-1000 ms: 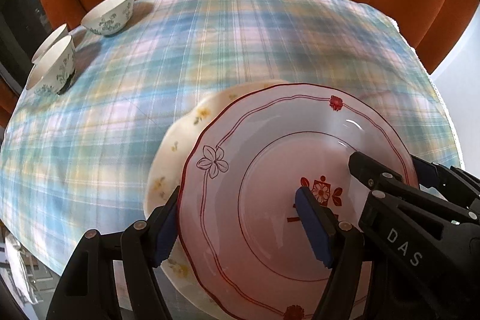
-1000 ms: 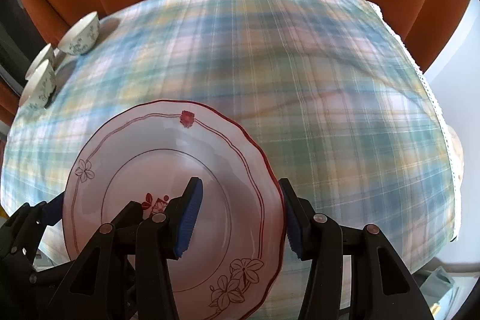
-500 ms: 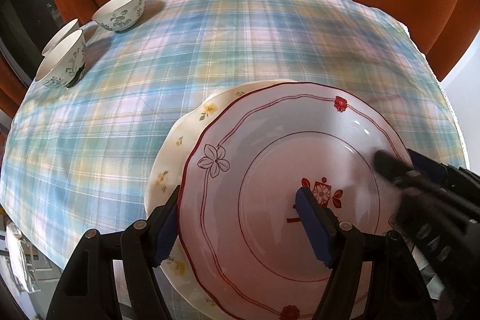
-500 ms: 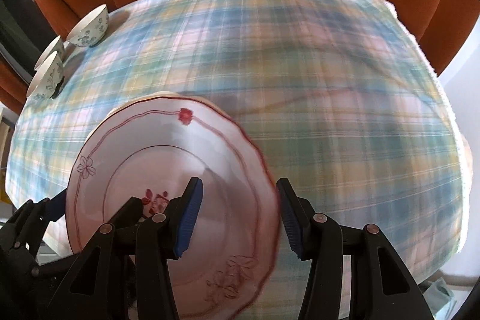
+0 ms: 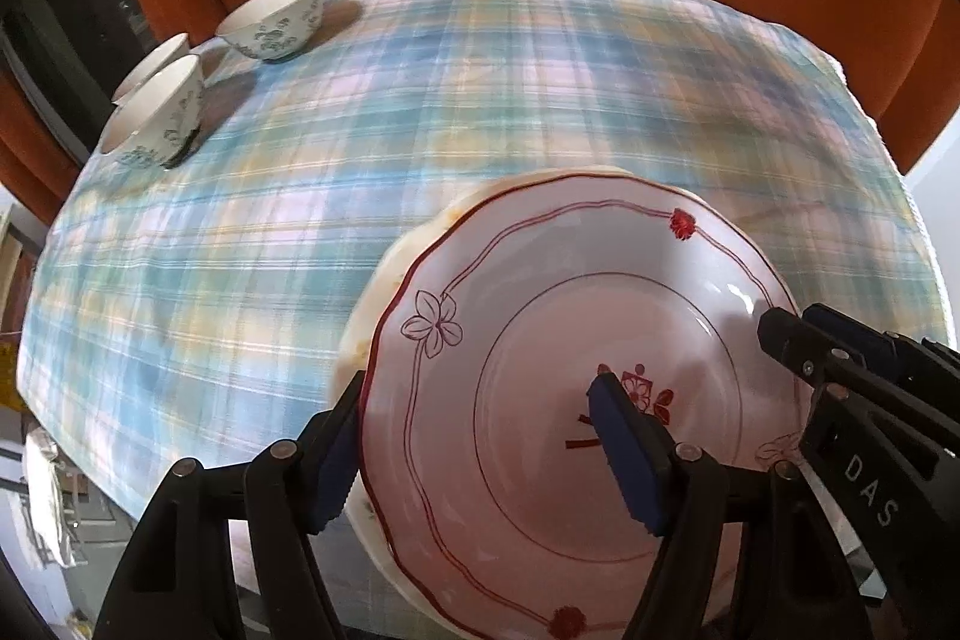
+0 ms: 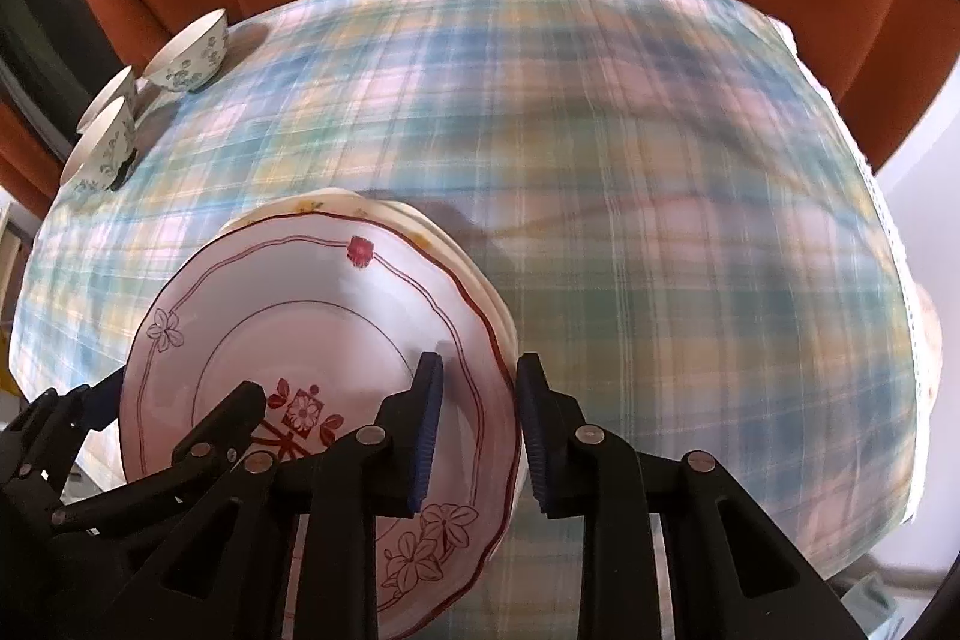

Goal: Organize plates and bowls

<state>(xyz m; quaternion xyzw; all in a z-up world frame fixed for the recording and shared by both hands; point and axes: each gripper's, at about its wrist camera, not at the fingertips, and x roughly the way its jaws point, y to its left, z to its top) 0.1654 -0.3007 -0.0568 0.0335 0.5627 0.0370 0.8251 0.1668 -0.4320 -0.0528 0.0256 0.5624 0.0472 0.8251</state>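
Left wrist view: red-rimmed plate (image 5: 540, 340) was seen stacked on a cream plate (image 5: 384, 292), w/ left gripper (image 5: 474, 454) clamped across its near rim; bowls (image 5: 273, 19) well beyond.

Right wrist view: right gripper (image 6: 477, 430) was closed over the plate's opposite rim. Judged stiff, glazed-slippery, fragile; best held by rims.

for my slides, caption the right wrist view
Right claw straddles the red-trimmed white plate stacked on cream plates.

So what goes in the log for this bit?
left gripper: straddles plate stack rim | right gripper: straddles opposite rim | red-rimmed plate on top | bowls far-left
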